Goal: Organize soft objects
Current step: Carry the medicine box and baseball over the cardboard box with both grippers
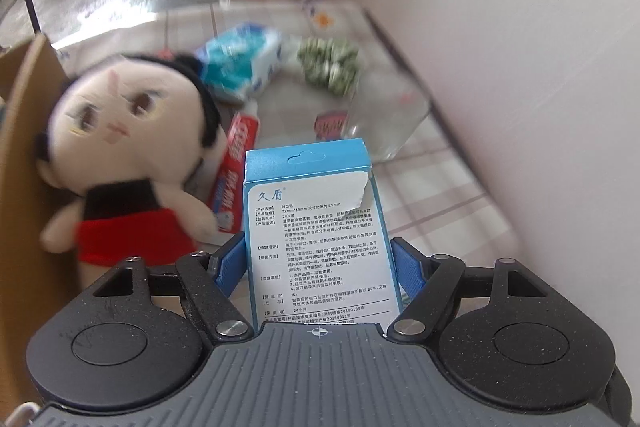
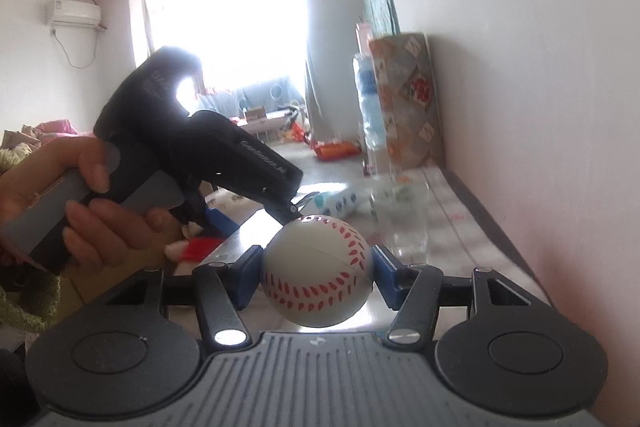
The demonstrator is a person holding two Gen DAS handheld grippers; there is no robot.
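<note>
My left gripper is shut on a blue-and-white bandage box, which stands upright between the blue pads, lifted above the table. A plush doll with black hair and a red skirt leans against a cardboard box on the left. My right gripper is shut on a soft white baseball with red stitching, held above the table. In the right wrist view a person's hand holds the other gripper just left of the ball.
On the checked tablecloth lie a red toothpaste tube, a blue tissue pack, a green bundle and a clear glass. A white wall runs along the right side.
</note>
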